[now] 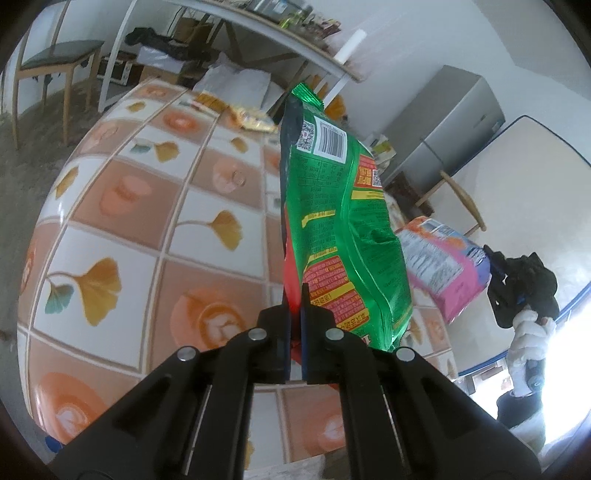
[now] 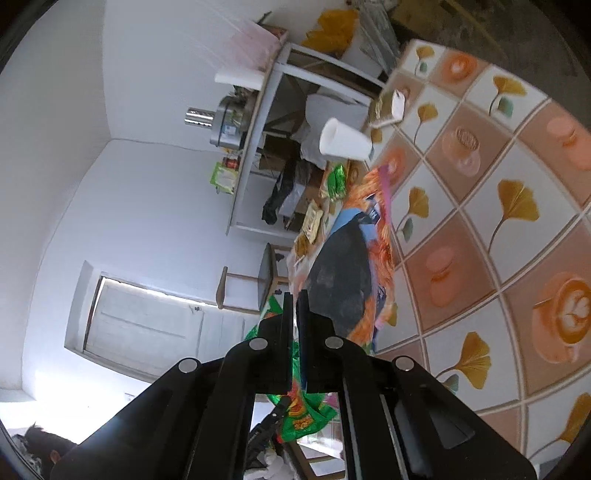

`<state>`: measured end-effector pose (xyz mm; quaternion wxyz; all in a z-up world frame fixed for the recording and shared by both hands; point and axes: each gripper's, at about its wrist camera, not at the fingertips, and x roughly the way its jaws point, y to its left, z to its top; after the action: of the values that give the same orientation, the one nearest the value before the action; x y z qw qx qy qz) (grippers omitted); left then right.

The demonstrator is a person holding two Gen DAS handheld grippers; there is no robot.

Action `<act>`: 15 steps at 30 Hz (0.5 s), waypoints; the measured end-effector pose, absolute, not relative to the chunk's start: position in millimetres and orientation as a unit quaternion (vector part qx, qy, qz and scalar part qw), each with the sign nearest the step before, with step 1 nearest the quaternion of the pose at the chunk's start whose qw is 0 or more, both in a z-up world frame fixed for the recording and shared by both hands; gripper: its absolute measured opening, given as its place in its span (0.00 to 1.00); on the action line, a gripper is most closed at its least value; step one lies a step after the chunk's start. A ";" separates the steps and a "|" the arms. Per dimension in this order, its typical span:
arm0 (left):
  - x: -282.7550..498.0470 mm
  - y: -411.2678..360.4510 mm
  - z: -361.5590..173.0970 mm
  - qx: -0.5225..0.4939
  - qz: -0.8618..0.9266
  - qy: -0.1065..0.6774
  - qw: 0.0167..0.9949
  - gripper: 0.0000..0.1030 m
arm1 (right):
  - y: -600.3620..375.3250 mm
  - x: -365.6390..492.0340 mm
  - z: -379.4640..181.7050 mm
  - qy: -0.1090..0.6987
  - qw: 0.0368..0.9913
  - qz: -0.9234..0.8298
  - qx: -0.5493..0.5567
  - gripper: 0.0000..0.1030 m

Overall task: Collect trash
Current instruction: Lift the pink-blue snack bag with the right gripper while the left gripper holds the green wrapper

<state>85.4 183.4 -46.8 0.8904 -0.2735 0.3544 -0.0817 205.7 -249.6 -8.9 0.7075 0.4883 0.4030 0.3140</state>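
Note:
My left gripper (image 1: 294, 295) is shut on the bottom edge of a green snack bag (image 1: 332, 221) and holds it upright above the table. My right gripper (image 2: 295, 299) is shut on an orange and pink snack bag (image 2: 354, 273), lifted off the table; that bag also shows in the left wrist view (image 1: 439, 266), with the right gripper (image 1: 498, 280) at its far end. The green bag shows below the right gripper (image 2: 306, 413). A white foam cup (image 2: 345, 140) lies on its side near the table's far edge. Yellow wrappers (image 1: 255, 120) lie at the far end.
The table (image 1: 122, 236) has a tiled cloth with ginkgo leaves and coffee cups. A white shelf unit (image 1: 258, 33) and a wooden chair (image 1: 55, 59) stand beyond it. A grey fridge (image 1: 450, 122) stands at the right. More wrappers (image 2: 314, 221) lie on the table's edge.

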 end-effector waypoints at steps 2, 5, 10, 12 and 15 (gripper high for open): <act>86.7 182.9 -39.5 -0.273 -0.087 0.346 0.893 0.02 | -256.6 201.6 -0.9 0.393 0.714 0.314 0.486 0.03; 88.9 178.7 -29.2 -0.269 -0.094 0.335 0.898 0.02 | -265.0 196.0 9.0 0.382 0.724 0.312 0.482 0.02; 92.2 170.7 -14.6 -0.262 -0.104 0.321 0.904 0.02 | -276.9 189.8 20.0 0.367 0.736 0.308 0.478 0.02; 93.9 169.0 -10.7 -0.258 -0.105 0.316 0.907 0.02 | -281.5 187.4 21.8 0.365 0.741 0.303 0.476 0.02; 92.4 169.8 -8.8 -0.255 -0.099 0.313 0.910 0.02 | -280.7 183.9 23.0 0.374 0.749 0.297 0.459 0.03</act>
<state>92.4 169.8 -8.8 0.9098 -0.2546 0.3126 -0.0986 183.9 -280.7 23.0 0.7487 0.4594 0.3742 0.2972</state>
